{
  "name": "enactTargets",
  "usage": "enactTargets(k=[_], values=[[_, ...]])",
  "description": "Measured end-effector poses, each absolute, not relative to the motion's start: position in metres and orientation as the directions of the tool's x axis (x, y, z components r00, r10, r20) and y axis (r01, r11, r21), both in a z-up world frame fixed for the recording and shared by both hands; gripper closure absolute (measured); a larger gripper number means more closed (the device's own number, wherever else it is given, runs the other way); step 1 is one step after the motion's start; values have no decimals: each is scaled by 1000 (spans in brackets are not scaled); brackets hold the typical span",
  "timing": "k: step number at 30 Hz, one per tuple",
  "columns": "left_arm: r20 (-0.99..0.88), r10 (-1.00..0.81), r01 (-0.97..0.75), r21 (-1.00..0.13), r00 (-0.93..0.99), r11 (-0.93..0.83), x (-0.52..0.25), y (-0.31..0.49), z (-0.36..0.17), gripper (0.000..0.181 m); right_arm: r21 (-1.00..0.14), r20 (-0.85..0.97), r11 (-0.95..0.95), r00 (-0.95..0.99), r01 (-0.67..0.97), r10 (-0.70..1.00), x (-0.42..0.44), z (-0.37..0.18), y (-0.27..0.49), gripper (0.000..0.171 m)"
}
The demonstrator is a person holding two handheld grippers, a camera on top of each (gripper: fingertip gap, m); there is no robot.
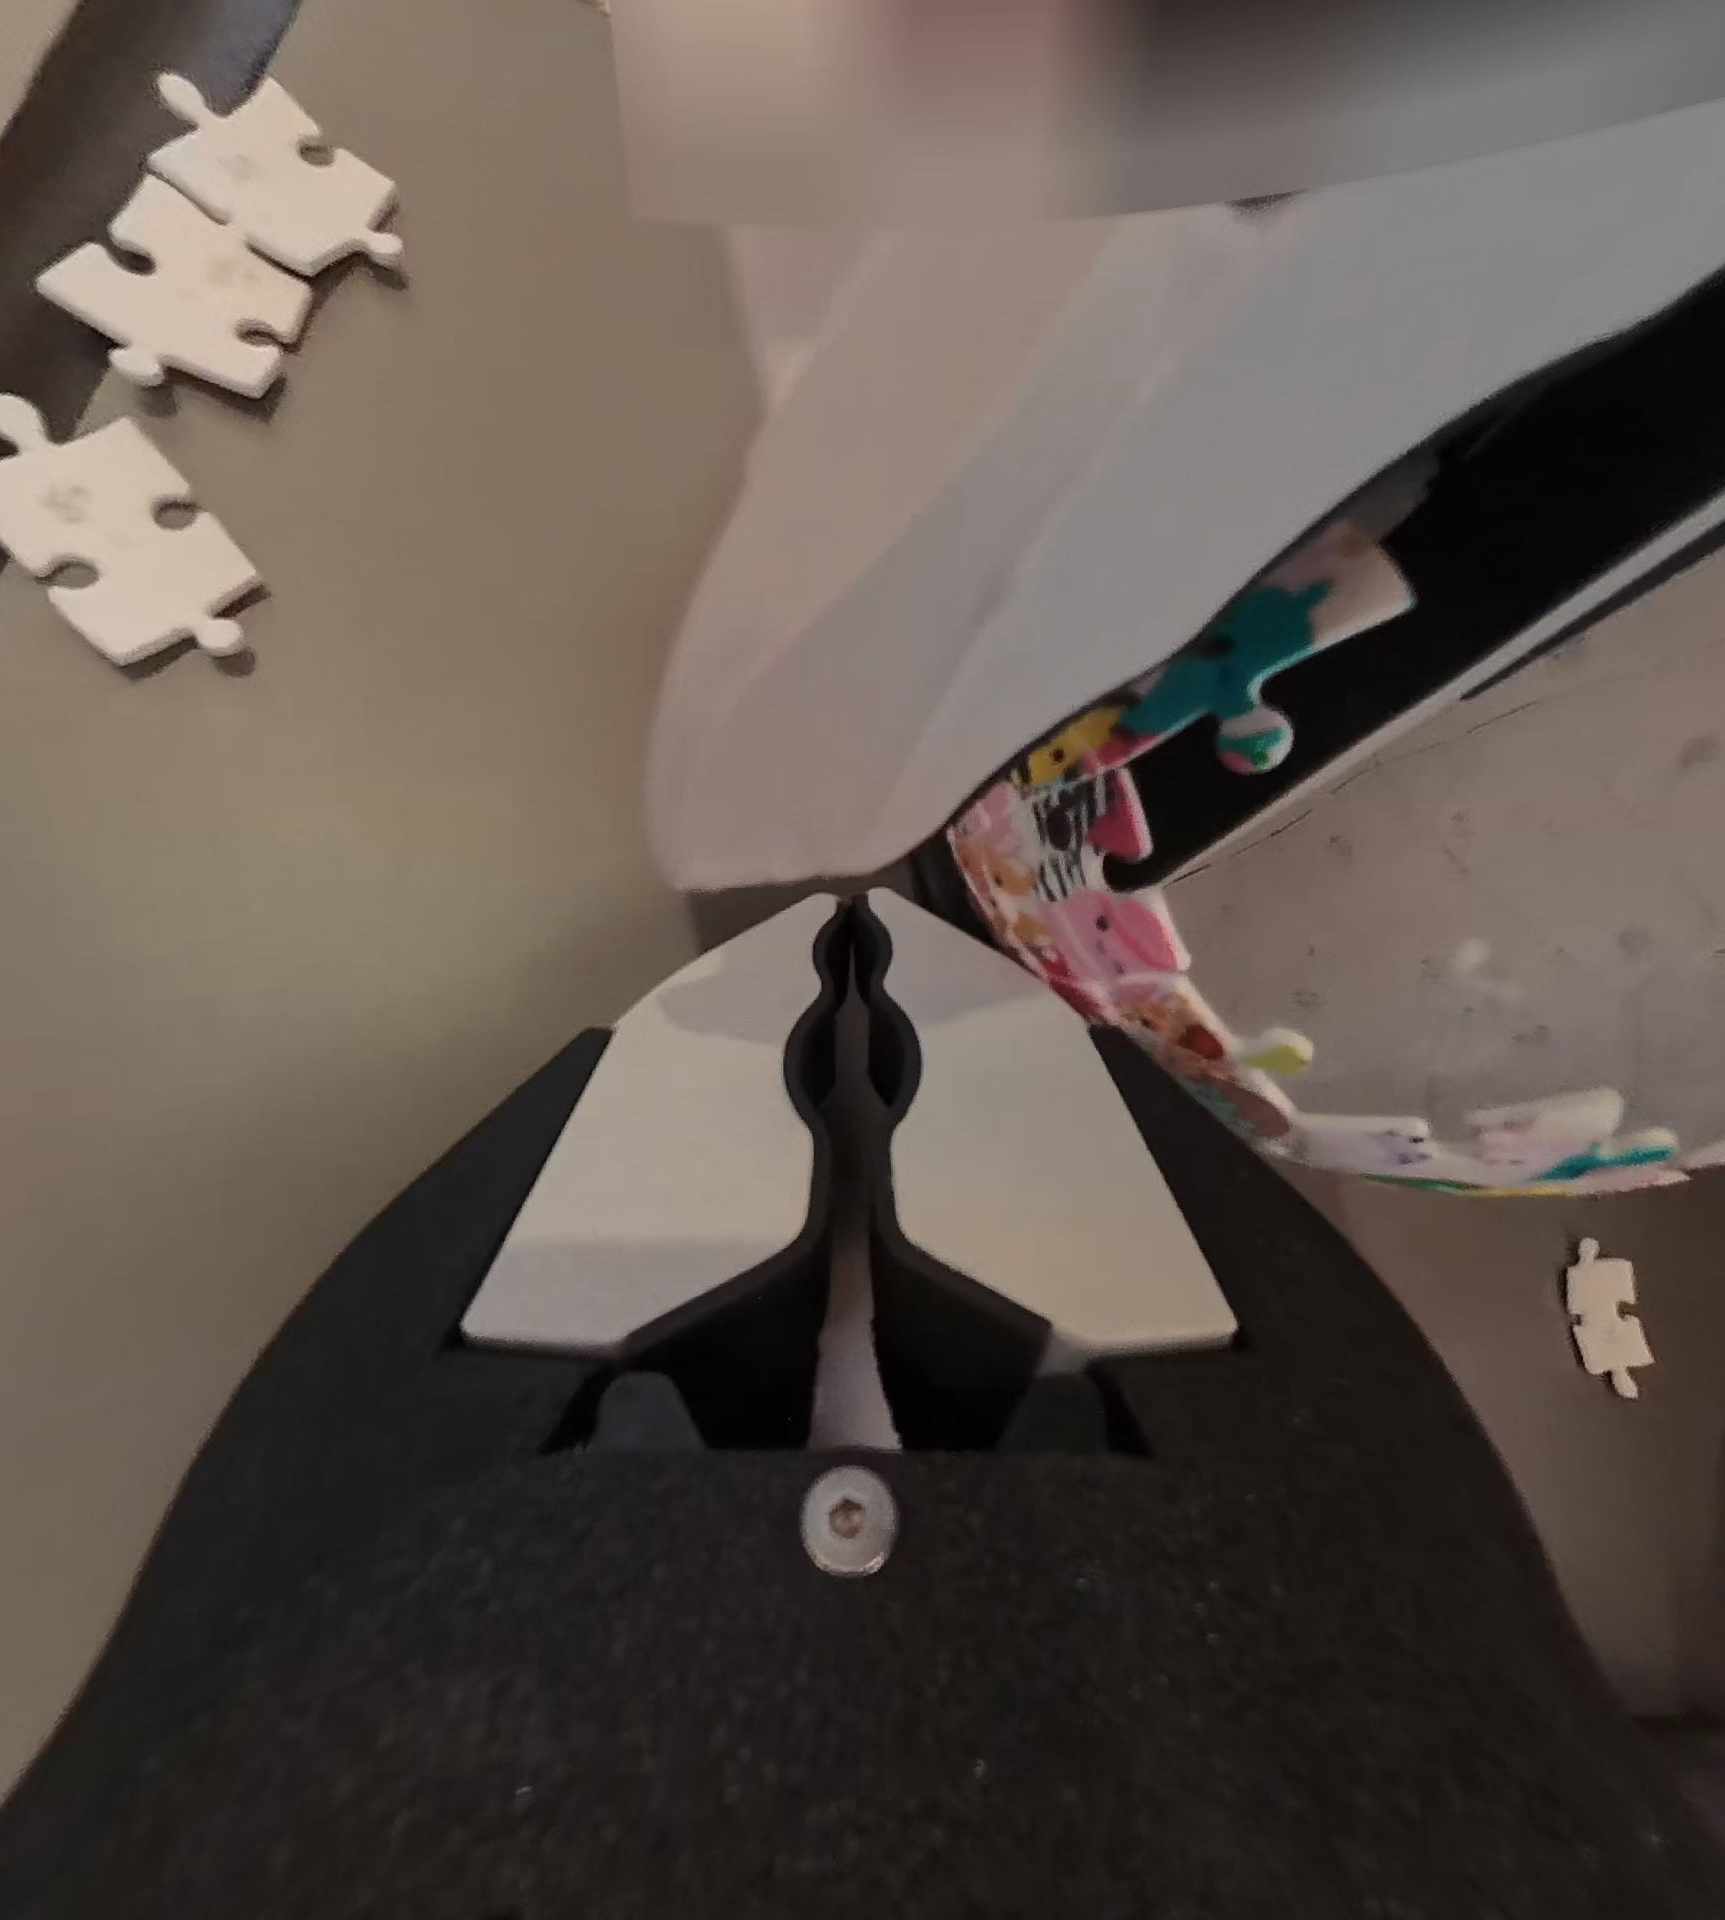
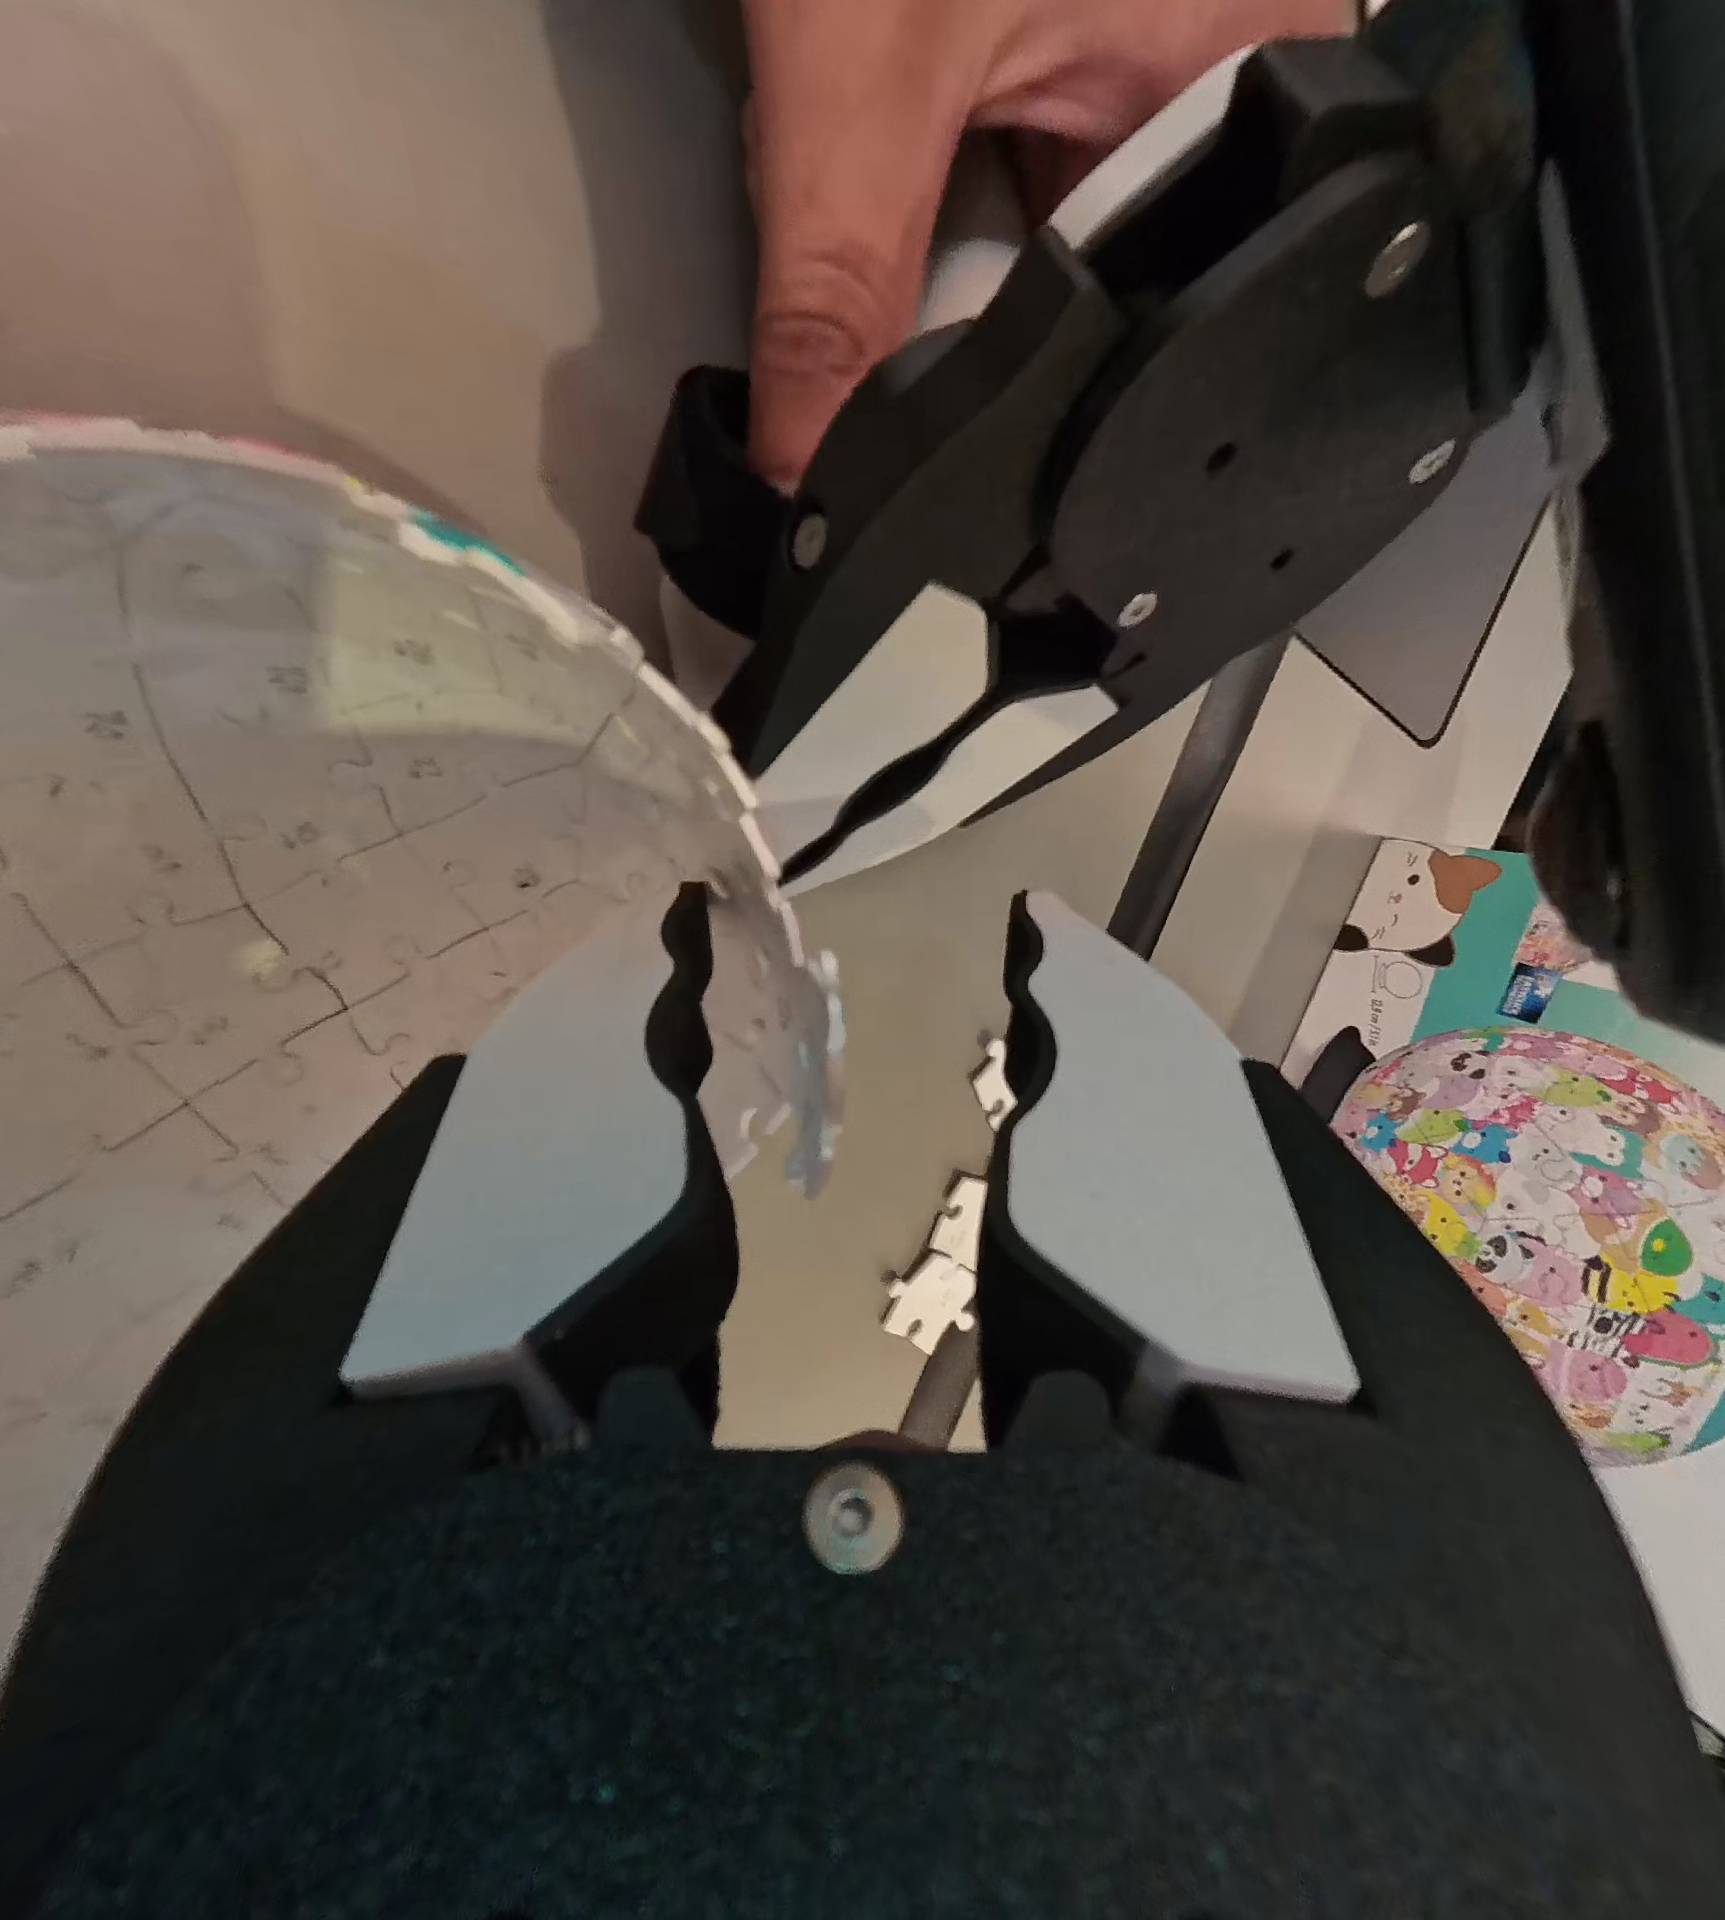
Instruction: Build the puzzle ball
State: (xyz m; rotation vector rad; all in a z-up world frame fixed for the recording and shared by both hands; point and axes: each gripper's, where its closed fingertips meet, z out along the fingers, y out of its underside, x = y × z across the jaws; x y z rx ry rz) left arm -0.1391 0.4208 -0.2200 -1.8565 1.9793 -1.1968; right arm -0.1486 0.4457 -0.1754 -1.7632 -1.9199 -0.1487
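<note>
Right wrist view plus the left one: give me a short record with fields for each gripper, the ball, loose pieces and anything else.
Left gripper: shut, tips at the shell rim; whether it grips the rim is unclear
Right gripper: open, shell rim between its fingers
Puzzle ball: partial curved shell, grey inner side showing
Loose pieces: four, blank side up, on the table
Other: printed box picturing the finished ball; hand on the left gripper
</note>
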Motion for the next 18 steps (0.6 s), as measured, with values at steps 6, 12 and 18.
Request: enactTargets(k=[6, 12, 18], values=[[380, -903, -762, -640, -201, -99, -140, 423, -221, 181, -263, 445, 140, -9, 955, 895, -149, -176, 447, 116], [396, -904, -723, -670, -159, -166, -154, 429, -211, 181, -288, 436, 215, -72, 933, 897, -148, -166, 441, 117], [351, -930, -636, -744, -111, -205, -174, 430, -204, 181, -392, 359, 320, -177, 863, 916, -158, -155, 428, 132]])
